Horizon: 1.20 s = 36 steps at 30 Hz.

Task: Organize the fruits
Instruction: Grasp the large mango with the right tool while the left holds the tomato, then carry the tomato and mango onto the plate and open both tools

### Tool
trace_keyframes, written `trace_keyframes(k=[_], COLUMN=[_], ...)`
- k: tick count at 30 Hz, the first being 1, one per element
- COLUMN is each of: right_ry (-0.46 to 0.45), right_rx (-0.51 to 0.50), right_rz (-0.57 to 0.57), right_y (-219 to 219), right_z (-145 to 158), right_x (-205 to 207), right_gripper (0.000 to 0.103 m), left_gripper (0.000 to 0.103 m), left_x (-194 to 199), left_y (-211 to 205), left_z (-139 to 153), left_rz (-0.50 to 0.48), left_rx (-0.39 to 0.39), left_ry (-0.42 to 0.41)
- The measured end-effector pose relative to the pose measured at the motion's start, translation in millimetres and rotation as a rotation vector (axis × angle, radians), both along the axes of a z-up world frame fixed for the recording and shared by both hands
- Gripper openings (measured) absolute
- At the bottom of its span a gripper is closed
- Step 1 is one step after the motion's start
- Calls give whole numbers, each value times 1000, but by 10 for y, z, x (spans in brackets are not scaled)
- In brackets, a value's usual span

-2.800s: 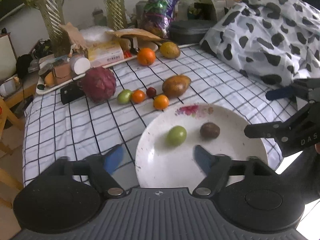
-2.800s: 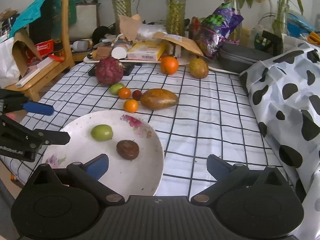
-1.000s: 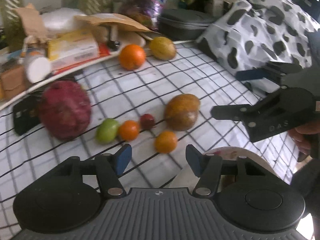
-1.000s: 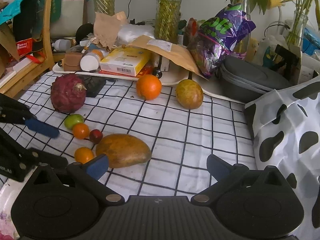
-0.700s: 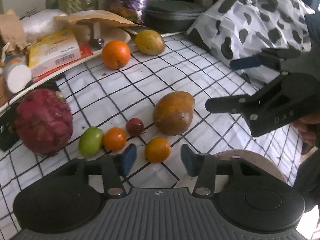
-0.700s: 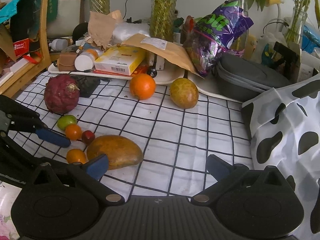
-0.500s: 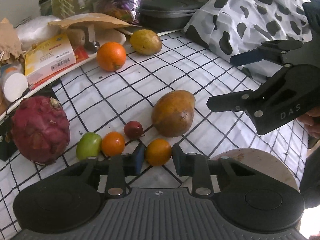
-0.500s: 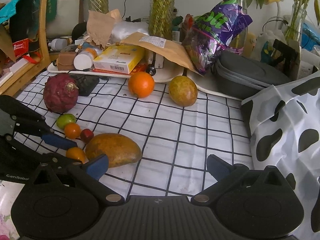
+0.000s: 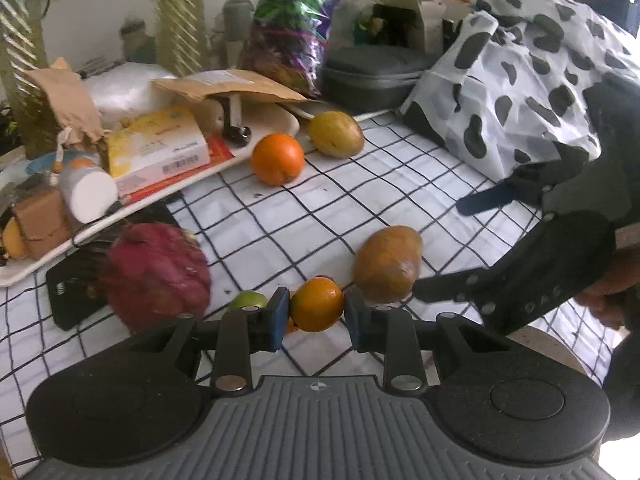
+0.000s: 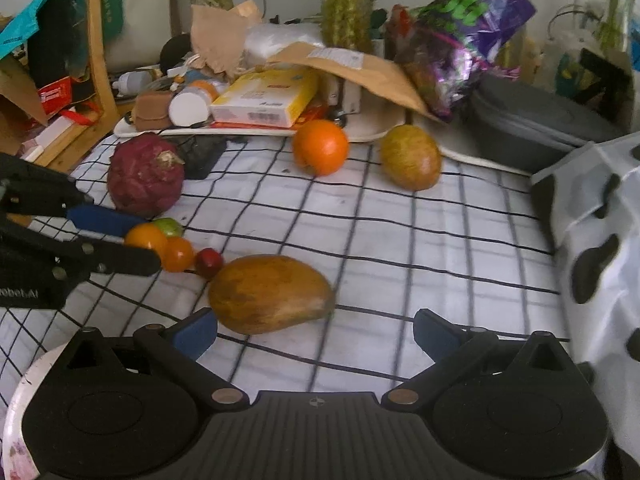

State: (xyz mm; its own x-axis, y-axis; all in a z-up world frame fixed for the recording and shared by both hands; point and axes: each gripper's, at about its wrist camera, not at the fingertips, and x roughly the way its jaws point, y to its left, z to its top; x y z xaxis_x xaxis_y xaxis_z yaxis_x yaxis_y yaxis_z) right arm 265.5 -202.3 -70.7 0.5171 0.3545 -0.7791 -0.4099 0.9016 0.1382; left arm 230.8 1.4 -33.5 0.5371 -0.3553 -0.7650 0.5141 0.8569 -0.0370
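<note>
My left gripper (image 9: 316, 314) is shut on a small orange fruit (image 9: 317, 309), which also shows in the right wrist view (image 10: 145, 239). Beside it lie another small orange fruit (image 10: 178, 254), a green fruit (image 10: 169, 227) and a small red fruit (image 10: 209, 261). A brown mango (image 10: 270, 294) lies just ahead of my right gripper (image 10: 316, 332), which is open and empty. A dragon fruit (image 9: 154, 276), a large orange (image 9: 277, 158) and a yellow-green mango (image 9: 336, 134) lie farther back. The white plate's rim (image 10: 18, 408) shows at the lower left.
A white tray (image 9: 256, 140) with boxes, a bottle and paper stands at the back. A grey case (image 10: 536, 120) and a purple bag (image 10: 460, 40) are behind. A cow-print cloth (image 9: 532, 80) is heaped on the right. A black phone (image 9: 68, 296) lies by the dragon fruit.
My left gripper moved from the plate to the small fruits, closed on the small orange fruit and lifted it slightly. My right gripper moved forward toward the brown mango.
</note>
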Motion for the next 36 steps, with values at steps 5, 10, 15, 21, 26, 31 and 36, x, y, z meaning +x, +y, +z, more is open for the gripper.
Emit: trace_keyframes(k=[5, 10, 15, 21, 26, 31, 36], right_ry=[7, 36, 47, 23, 17, -28, -62], right_rx=[6, 15, 23, 54, 58, 79, 97], right_rz=[26, 33, 21, 17, 31, 36, 38], right_y=[141, 237, 291, 265, 253, 177, 90], right_z=[-70, -147, -202, -175, -148, -22, 114], right_x=[56, 135, 194, 193, 143, 49, -39], right_gripper=[103, 103, 101, 80, 79, 79, 79], left_gripper=[29, 29, 29, 29, 29, 29, 29], left_x=[-28, -43, -38, -34, -58, -96, -176], left_y=[69, 152, 216, 210, 188, 181, 171], left_z=[18, 26, 39, 26, 20, 53, 109], left_rz=[-4, 0, 9, 6, -3, 3, 5], left_rx=[-2, -7, -13, -7, 1, -8, -19], left_ry=[1, 0, -2, 3, 7, 5, 1])
